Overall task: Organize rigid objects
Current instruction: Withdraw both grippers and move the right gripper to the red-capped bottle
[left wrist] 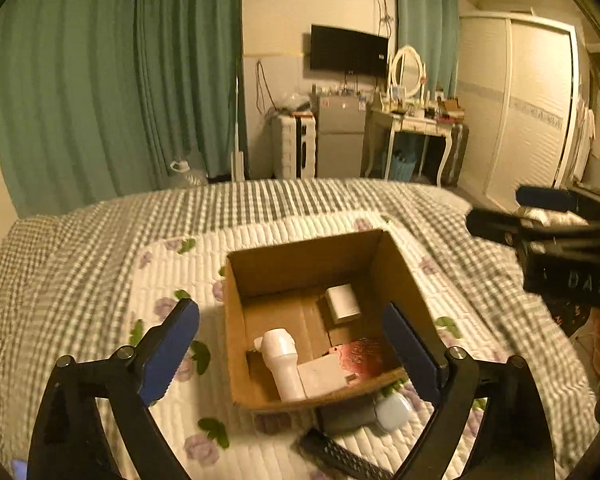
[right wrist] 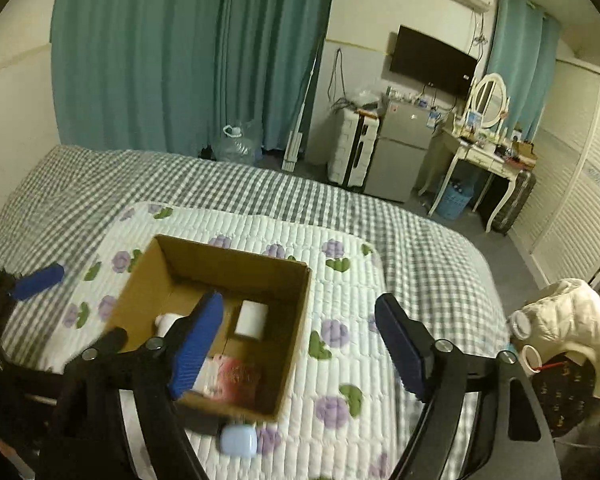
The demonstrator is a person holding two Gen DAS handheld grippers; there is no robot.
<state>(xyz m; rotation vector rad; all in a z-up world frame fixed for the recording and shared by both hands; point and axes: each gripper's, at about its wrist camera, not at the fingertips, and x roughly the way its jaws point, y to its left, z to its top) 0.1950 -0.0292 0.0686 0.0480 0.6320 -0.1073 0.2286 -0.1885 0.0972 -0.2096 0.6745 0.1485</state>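
An open cardboard box (left wrist: 396, 276) (right wrist: 296, 312) stands on the floral quilt on the bed. Inside it lie a white bottle (left wrist: 284, 364), a small white box (left wrist: 342, 302) (right wrist: 252, 318) and a red packet (left wrist: 364, 358) (right wrist: 238, 376). A grey bottle with a pale blue cap (left wrist: 392, 410) (right wrist: 238, 442) and a black remote (left wrist: 340, 458) lie on the quilt in front of the box. My left gripper (left wrist: 292, 354) is open and empty above the box's near side. My right gripper (right wrist: 300, 348) is open and empty above the box's right wall; it also shows in the left wrist view (left wrist: 496, 210).
The bed has a grey checked cover (left wrist: 100, 240) (right wrist: 100, 184). A white jacket (right wrist: 572, 312) lies on a chair to the right. A fridge (left wrist: 340, 136), dressing table (right wrist: 484, 156) and wardrobe (left wrist: 532, 112) stand beyond the bed.
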